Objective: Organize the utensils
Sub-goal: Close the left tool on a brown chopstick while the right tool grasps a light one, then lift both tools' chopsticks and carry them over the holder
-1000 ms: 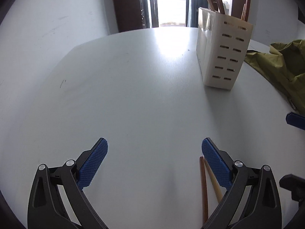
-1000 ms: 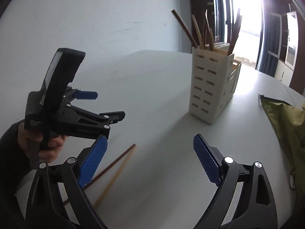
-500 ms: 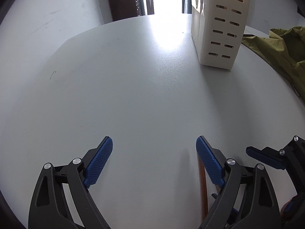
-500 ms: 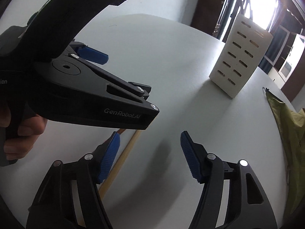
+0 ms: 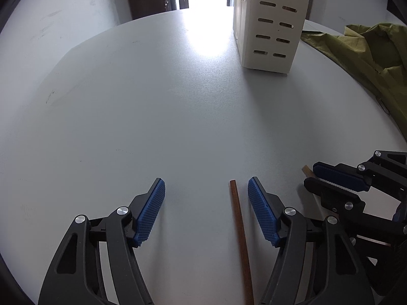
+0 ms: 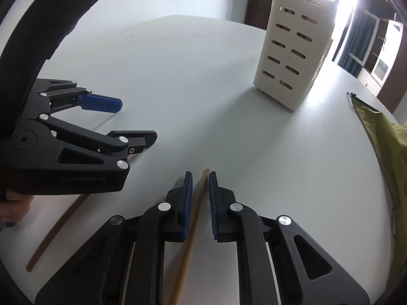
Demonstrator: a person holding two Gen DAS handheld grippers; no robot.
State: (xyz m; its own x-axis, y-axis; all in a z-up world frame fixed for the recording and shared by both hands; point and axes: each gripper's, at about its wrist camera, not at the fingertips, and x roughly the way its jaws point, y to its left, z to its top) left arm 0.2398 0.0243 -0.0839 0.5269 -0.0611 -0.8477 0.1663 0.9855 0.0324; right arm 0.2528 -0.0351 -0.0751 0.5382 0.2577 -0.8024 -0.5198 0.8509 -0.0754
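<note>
Closing my right gripper (image 6: pixel 199 203) around the pale chopstick (image 6: pixel 195 208), not yet clenched; left gripper (image 5: pixel 206 203) released over the brown chopstick (image 5: pixel 240 231); next, clench, then lift toward the holder (image 6: pixel 292 50).

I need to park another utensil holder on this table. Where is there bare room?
The table is bare across its left and middle, from the white holder to the left gripper. Crowded: near edge, with the dark chopstick, light chopstick, right gripper; green cloth fills the right.

Matt white table (image 5: pixel 178 106), slotted plastic holder (image 6: pixel 287 50), wooden chopstick (image 5: pixel 240 233)
</note>
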